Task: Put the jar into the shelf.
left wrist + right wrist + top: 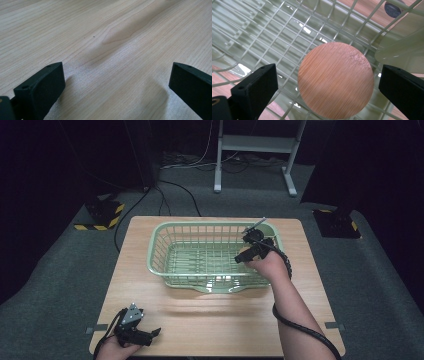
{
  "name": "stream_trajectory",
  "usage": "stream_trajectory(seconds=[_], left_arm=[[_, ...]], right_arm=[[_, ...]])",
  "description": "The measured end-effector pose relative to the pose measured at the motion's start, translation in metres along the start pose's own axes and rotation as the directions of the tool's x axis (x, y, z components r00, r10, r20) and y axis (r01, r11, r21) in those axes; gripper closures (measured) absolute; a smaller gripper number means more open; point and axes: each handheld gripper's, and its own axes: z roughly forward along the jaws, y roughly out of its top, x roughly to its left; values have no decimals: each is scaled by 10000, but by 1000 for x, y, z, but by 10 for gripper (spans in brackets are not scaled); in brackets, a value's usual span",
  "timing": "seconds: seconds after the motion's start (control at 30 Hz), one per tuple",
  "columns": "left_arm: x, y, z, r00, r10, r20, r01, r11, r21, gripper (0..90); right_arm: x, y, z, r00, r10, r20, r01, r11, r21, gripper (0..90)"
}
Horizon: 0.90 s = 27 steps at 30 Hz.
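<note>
A pale green wire basket [165,245] stands on the far half of the wooden table [215,315]. My right gripper [240,258] reaches into the basket's right end. In the right gripper view a round wooden disc [335,80] rests against the basket mesh [274,37] between the jaws. That gripper [328,72] is open, its jaws wide on either side of the disc and apart from it. My left gripper [152,334] rests low at the table's front left corner. It [117,72] is open over bare wood [100,30], with nothing between the jaws.
A black cable [295,325] trails along the right forearm to the table's front edge. Beyond the table are a white metal frame [255,150], floor cables and two black-and-yellow striped bases [102,215]. A small dark round thing [394,8] shows through the mesh.
</note>
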Motion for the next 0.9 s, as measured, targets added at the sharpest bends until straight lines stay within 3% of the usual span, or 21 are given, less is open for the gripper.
stream_trajectory(seconds=[0.37,0.9], left_arm=[[0,0,0,10000,1,-3,-1,10000,-4,6],[0,0,0,10000,46,4,-46,10000,16,6]], right_arm=[[0,-7,-17,9998,177,-56,-181,9956,-920,20],[0,-26,-41,9995,277,-169,-307,9764,-2137,6]])
